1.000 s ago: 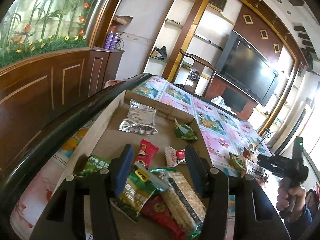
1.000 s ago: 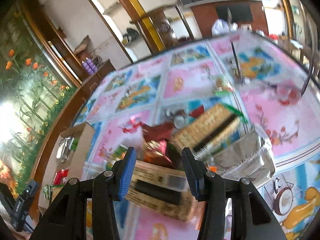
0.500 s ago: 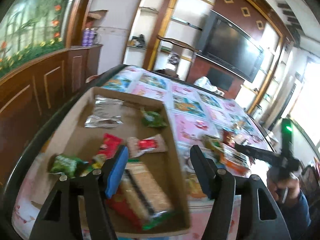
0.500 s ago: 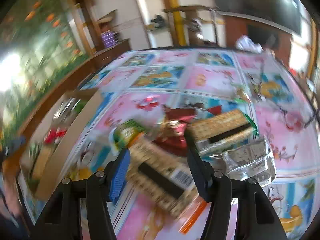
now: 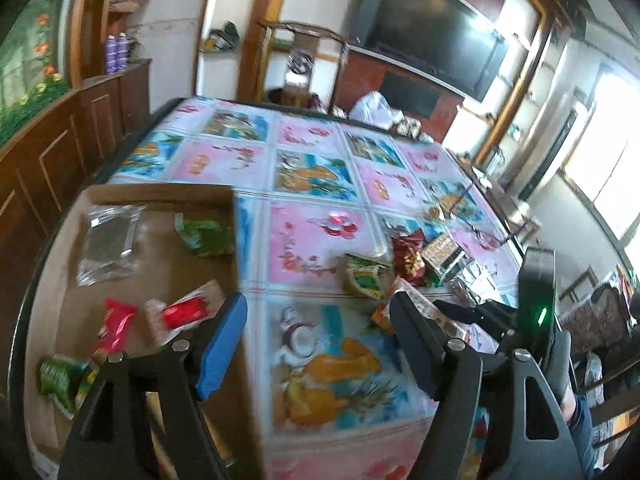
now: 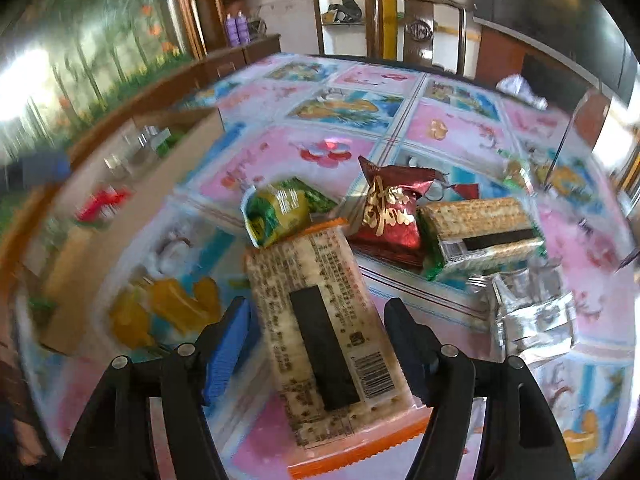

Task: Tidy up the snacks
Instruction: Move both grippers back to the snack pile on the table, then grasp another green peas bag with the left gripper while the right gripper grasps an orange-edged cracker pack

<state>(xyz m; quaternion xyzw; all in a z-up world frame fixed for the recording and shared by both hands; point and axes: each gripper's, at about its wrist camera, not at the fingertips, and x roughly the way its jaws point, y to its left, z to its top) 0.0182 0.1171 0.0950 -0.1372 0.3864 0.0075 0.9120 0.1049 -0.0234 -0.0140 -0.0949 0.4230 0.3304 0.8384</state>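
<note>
R gripper jaws opening, cracker pack between them, pads not on it. L gripper opening too, empty, box to its left. Risk: R closing skewed on the angled pack, so it twists out or crackers crush.

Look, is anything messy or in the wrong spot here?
Yes. A heap of snacks still lies on the tablecloth, outside the box: a cracker pack between the opening right tool fingers, a green packet, a red pouch, more crackers, a foil bag.
</note>
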